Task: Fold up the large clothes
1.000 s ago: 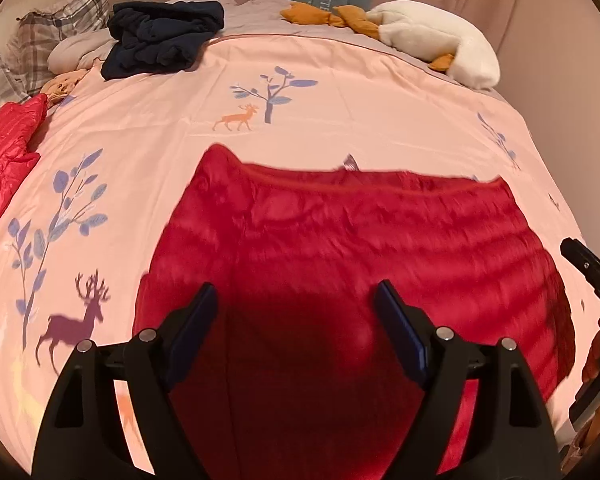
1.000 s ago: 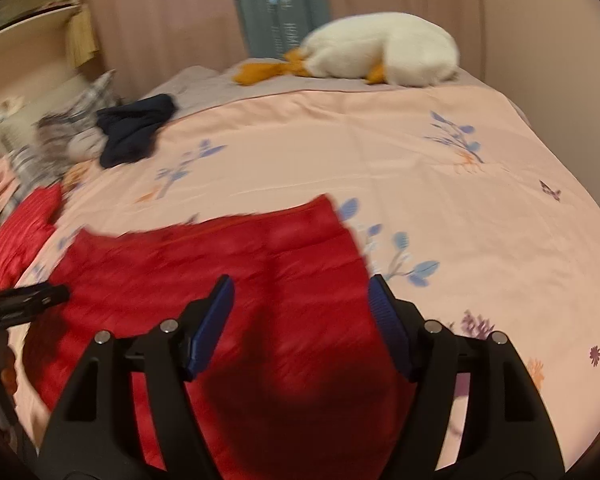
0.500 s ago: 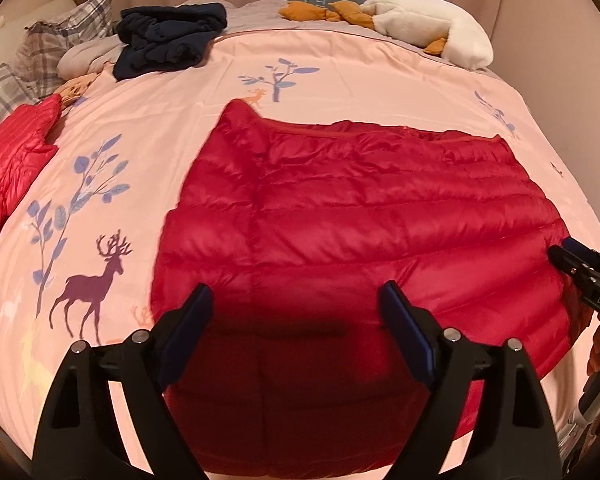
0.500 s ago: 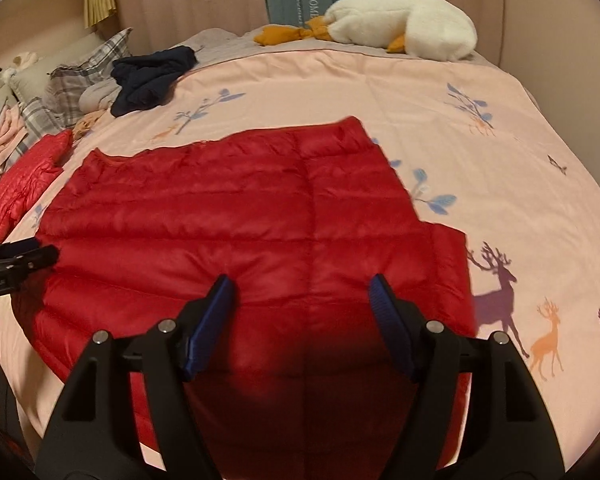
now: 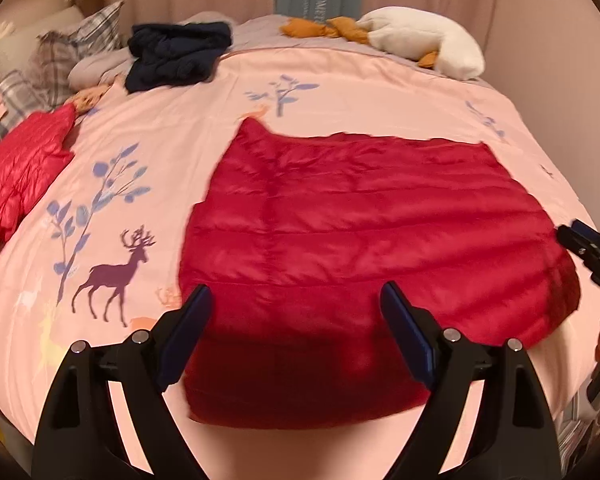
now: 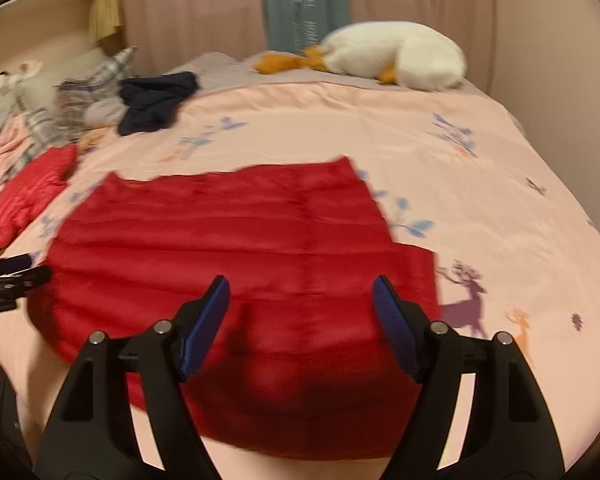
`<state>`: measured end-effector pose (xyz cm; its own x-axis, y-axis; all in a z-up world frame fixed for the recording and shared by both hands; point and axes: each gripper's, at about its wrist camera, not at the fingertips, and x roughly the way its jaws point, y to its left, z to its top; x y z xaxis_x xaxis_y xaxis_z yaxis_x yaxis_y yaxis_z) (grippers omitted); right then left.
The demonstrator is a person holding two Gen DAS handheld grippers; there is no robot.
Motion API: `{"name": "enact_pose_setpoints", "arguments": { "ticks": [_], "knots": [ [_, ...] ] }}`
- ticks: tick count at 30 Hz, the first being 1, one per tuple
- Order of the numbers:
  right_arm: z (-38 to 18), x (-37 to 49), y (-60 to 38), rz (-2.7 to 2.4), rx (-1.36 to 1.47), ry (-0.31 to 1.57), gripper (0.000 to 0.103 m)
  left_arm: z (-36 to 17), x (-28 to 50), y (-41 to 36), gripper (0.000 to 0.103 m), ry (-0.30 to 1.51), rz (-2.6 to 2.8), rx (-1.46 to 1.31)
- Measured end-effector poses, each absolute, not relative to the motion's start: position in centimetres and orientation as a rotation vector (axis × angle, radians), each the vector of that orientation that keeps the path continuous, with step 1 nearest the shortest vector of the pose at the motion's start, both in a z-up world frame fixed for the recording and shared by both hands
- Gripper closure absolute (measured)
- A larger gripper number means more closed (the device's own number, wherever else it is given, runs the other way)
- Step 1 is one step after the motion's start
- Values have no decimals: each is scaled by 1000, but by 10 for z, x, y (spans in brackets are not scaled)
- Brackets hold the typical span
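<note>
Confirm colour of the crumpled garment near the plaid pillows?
Dark navy garment, plain with no pattern visible. Clearest in the left wrist view.

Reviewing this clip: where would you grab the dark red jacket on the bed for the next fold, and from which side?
Probably the near hem of the red jacket, one corner per gripper, from the bed's near edge: it lies flat and spread, and that edge sits closest, under both open grippers.

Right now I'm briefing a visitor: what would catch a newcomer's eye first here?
The dark red quilted jacket lies spread flat mid-bed on the pink deer-print bedcover. Both pairs of tongs, left and right, hang open over its near edge. A white plush goose lies at the far end.
</note>
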<state>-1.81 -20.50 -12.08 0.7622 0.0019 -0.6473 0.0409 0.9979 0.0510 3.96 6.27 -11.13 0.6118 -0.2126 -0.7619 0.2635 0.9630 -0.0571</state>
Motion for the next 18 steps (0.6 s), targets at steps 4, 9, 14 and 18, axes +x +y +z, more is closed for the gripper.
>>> {"name": "enact_pose_setpoints", "arguments": {
  "ticks": [4,9,14,18],
  "knots": [
    [-125,-17,-177,57,43,718,25,-114,31,43,16,855,-302,107],
    [-138,-10,-162,87,24,753,25,-128,28,30,16,882,-310,134],
    [-153,-6,-171,53,37,783,23,-138,30,31,14,905,-310,150],
    [-156,-9,-184,21,66,795,23,-140,31,35,12,911,-307,141]
  ]
}}
